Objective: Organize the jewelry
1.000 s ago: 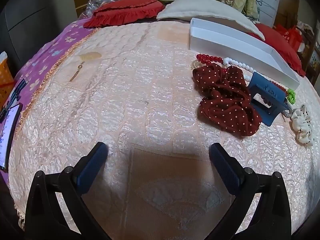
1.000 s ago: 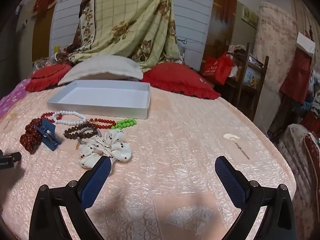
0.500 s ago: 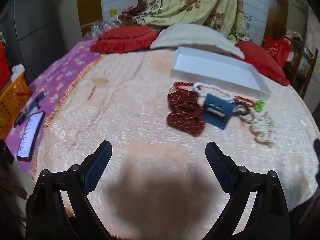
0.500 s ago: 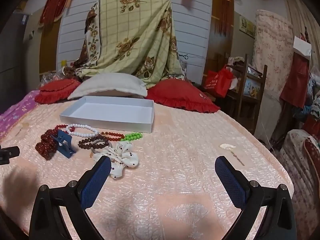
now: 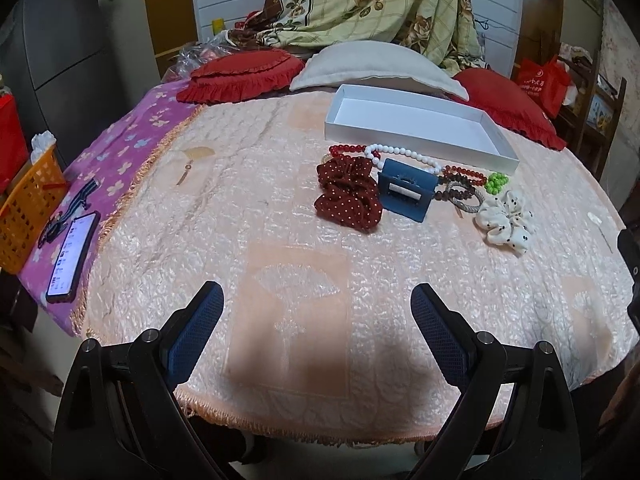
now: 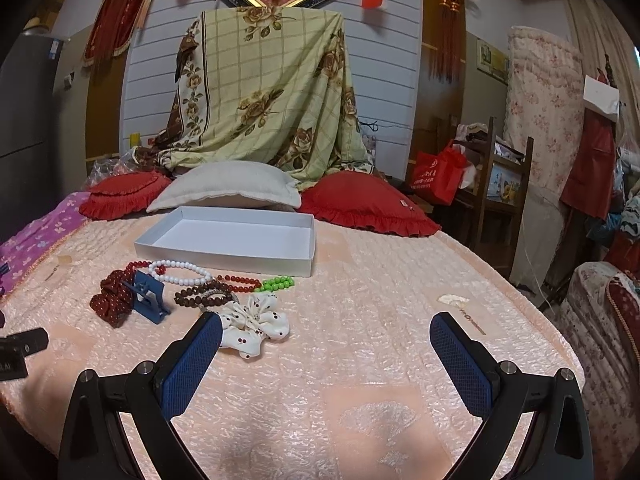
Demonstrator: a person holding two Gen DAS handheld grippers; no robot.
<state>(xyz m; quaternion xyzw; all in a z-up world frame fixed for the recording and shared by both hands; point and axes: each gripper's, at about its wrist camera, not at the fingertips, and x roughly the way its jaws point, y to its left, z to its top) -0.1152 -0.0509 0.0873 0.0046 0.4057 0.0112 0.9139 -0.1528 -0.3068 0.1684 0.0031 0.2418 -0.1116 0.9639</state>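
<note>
An empty white tray (image 5: 416,142) (image 6: 224,254) lies at the far side of the peach bed cover. In front of it lie a dark red dotted scrunchie (image 5: 347,196) (image 6: 110,300), a blue hair claw (image 5: 406,191) (image 6: 147,296), a white bead bracelet (image 5: 404,157) (image 6: 180,271), red beads (image 5: 344,149), brown beads (image 6: 200,298), green beads (image 5: 496,182) (image 6: 279,282) and a white dotted scrunchie (image 5: 505,227) (image 6: 252,326). My left gripper (image 5: 318,308) is open and empty, well short of them. My right gripper (image 6: 326,338) is open and empty, its left finger beside the white scrunchie.
Red pillows (image 5: 244,74) (image 6: 364,204) and a grey pillow (image 5: 376,66) line the back. A phone (image 5: 74,256) lies on the purple cloth at the left beside an orange basket (image 5: 28,200). A small white item (image 6: 452,301) lies at the right. The bed's front edge is below the left gripper.
Both grippers have pulled back and risen, so the whole bed and the tray show. The jewelry now sits farther away. Nothing was picked up.
</note>
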